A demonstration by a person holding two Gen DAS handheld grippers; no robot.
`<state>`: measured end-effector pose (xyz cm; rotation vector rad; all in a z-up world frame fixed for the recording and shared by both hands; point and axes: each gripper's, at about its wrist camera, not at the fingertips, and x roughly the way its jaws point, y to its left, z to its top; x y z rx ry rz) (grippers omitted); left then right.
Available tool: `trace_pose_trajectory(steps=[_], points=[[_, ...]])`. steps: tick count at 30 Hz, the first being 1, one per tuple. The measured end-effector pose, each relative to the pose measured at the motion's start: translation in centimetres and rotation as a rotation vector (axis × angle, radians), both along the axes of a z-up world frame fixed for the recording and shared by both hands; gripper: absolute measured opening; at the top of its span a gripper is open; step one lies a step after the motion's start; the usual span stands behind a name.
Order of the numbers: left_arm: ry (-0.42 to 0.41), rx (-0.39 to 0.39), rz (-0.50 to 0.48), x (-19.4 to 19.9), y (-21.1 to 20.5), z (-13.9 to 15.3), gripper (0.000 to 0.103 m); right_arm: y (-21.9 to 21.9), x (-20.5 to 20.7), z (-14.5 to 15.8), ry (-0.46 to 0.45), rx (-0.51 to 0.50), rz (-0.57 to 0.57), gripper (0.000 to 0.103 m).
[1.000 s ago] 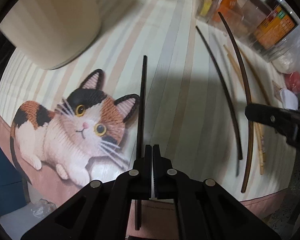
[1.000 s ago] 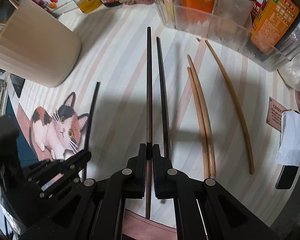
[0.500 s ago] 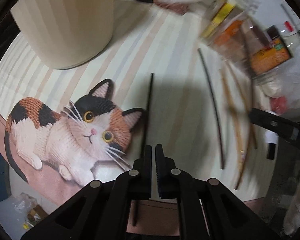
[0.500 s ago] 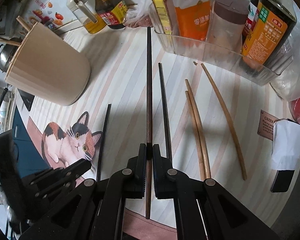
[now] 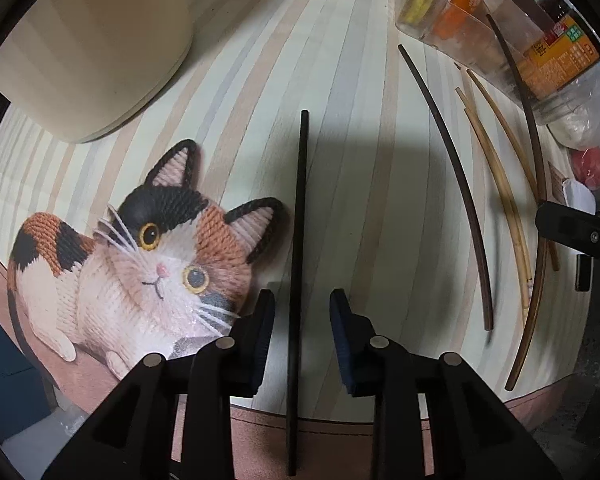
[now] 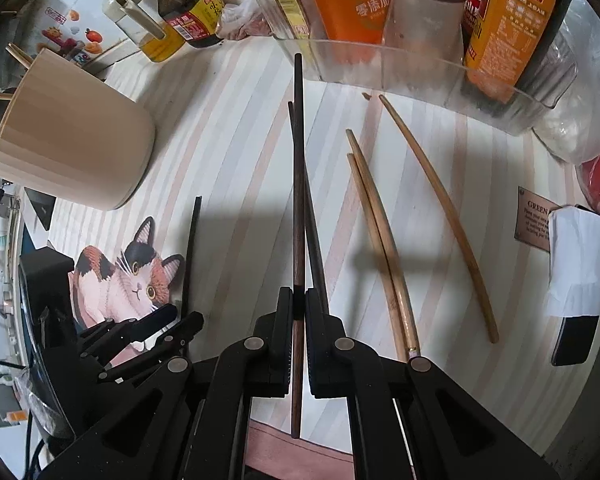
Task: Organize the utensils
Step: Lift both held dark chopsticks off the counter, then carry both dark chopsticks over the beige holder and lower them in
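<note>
My left gripper (image 5: 300,312) is open, its jaws on either side of a black chopstick (image 5: 298,240) that lies on the striped mat beside the cat picture. My right gripper (image 6: 297,308) is shut on a dark brown chopstick (image 6: 297,160) and holds it above the mat; that chopstick also shows in the left wrist view (image 5: 534,160). Another dark chopstick (image 5: 456,168) and three light wooden chopsticks (image 6: 376,240) lie on the mat. A beige utensil holder (image 6: 67,148) stands at the left with chopstick ends sticking out of it.
A clear bin (image 6: 400,64) of sauce bottles and packets stands at the back right. An oil bottle and a soy bottle (image 6: 187,4) stand behind the holder. A folded white paper (image 6: 576,260) and a dark phone (image 6: 572,340) lie at the right edge.
My left gripper has opened and let go of the black chopstick, which now lies on the mat. My right gripper has risen with the dark brown chopstick.
</note>
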<state>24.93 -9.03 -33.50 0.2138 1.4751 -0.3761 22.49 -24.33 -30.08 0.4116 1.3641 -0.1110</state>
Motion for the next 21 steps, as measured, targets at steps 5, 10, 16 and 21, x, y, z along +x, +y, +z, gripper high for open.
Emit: trace_pose_trajectory(steps=[5,10,16,21], points=[[-0.016,0.005,0.035,-0.7,0.9,0.1,0.003,0.7,0.3,0.1,-0.010,0.002,0.014,0.006],[-0.029,-0.036,0.087,-1.5,2.6,1.1,0.003,1.1,0.5,1.0,-0.040,0.000,0.023,0.006],[-0.083,-0.111,0.140,-2.4,4.0,4.2,0.003,0.6,0.4,2.4,-0.083,0.003,0.019,0.006],[-0.169,-0.171,0.171,-1.7,5.0,7.7,0.003,0.3,0.8,4.0,-0.124,0.006,0.019,0.006]])
